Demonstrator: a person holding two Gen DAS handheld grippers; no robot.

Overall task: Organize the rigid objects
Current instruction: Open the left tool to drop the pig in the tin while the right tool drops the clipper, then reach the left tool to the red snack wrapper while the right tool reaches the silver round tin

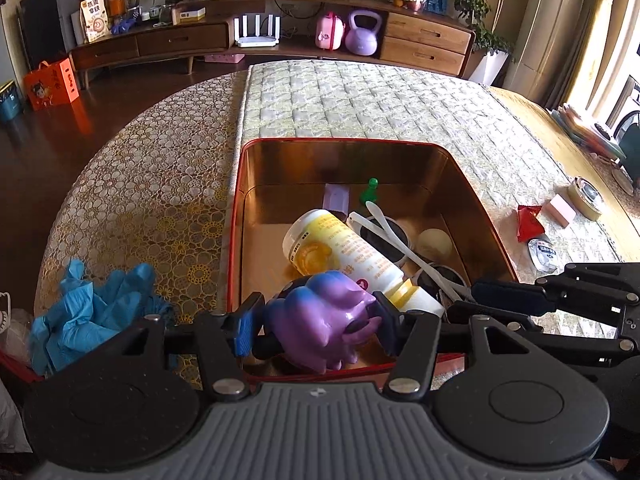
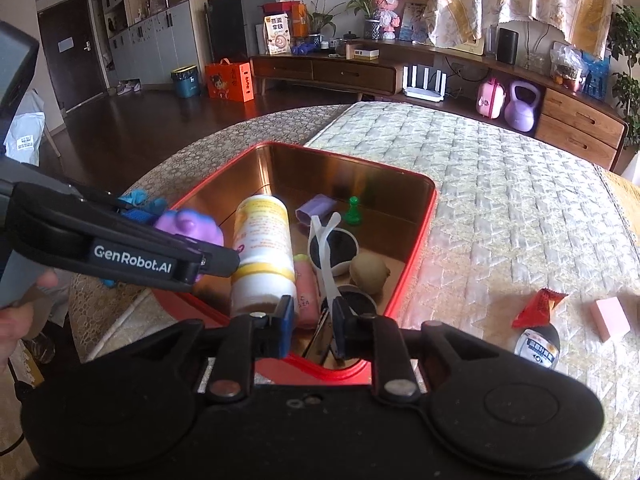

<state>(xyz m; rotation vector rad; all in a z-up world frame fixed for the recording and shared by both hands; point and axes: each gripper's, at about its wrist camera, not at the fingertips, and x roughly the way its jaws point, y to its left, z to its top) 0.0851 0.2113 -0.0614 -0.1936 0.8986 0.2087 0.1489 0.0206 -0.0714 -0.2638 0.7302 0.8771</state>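
Toy (image 1: 320, 316) is being clamped by the left gripper (image 1: 316, 322) over the tin's (image 1: 236, 216) near-left corner, presumably for dropping in. Right gripper (image 2: 310, 320) is being held nearly closed, empty.

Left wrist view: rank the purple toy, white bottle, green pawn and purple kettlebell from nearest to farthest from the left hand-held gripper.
1. Purple toy, clamped between the left hand-held gripper fingers.
2. White bottle, lying in the tin just beyond.
3. Green pawn, at the tin's far end.
4. Purple kettlebell, on the cabinet shelf across the room.

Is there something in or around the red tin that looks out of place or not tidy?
The white sunglasses lie upside down in the red tin with arms crossed. The bottle lies tipped on its side. A red wrapper remains outside on the cloth.
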